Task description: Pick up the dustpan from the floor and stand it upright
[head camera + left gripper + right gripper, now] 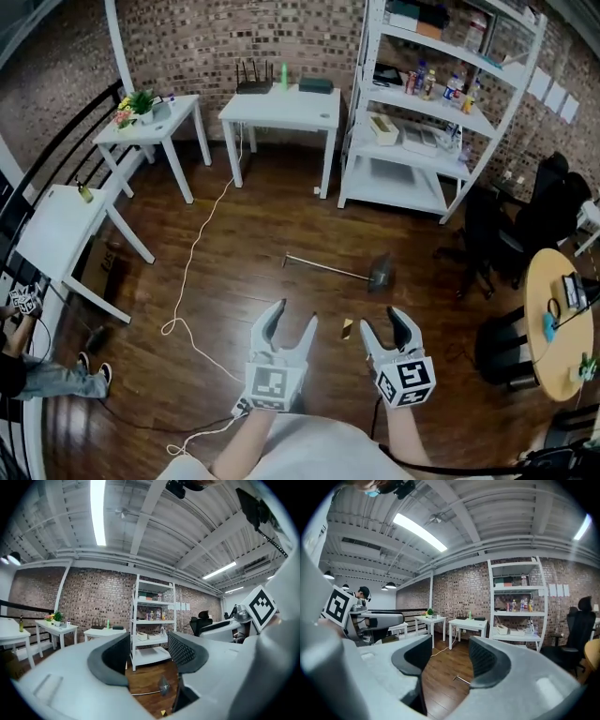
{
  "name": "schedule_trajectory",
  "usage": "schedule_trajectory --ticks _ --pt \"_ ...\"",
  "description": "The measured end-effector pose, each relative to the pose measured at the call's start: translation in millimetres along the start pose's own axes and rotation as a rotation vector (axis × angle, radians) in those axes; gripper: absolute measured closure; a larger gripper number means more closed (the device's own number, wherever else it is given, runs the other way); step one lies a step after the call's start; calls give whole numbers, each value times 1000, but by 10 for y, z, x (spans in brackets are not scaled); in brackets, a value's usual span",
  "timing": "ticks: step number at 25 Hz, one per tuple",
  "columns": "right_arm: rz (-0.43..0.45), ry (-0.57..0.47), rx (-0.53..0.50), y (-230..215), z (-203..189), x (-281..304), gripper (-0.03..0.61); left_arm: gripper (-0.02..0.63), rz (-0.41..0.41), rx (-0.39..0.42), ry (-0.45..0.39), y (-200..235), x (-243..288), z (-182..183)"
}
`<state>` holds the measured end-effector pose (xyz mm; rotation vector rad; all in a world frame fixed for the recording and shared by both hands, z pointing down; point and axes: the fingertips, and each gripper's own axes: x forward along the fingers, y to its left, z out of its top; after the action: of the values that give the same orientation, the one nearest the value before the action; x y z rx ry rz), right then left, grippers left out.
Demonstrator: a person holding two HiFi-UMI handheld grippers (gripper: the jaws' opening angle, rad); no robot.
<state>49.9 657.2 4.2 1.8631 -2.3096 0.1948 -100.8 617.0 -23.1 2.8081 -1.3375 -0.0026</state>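
Note:
The dustpan (379, 272) lies flat on the wooden floor, its grey pan to the right and its long thin handle (319, 266) stretching left. In the left gripper view the dustpan (163, 686) shows small between the jaws, far off. The right gripper view catches only the handle's end (461, 679). My left gripper (292, 318) is open and empty, well short of the dustpan. To its right, my right gripper (385, 323) is open too, with nothing in it.
A white cable (192, 265) snakes over the floor at the left. White tables (283, 111) and a shelf rack (422, 122) stand along the brick wall. A small yellow scrap (347, 328) lies between the grippers. Black chairs (495, 239) and a round table (553, 319) are at the right.

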Motion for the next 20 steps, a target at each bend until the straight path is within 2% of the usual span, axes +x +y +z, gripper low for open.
schedule_trajectory --ticks 3,7,10,13,20 --pt "55 18 -32 104 180 629 344 356 31 -22 -13 520 267 51" --pt "127 21 -64 303 324 1329 344 357 75 -63 22 1138 588 -106" --pt "160 36 -71 346 329 1720 344 357 98 -77 58 1421 813 -263" --pt "177 58 -72 212 285 2044 344 357 103 -72 85 1545 1091 -379" --pt "192 120 -60 -448 115 2983 344 357 127 -98 147 1894 2092 -684"
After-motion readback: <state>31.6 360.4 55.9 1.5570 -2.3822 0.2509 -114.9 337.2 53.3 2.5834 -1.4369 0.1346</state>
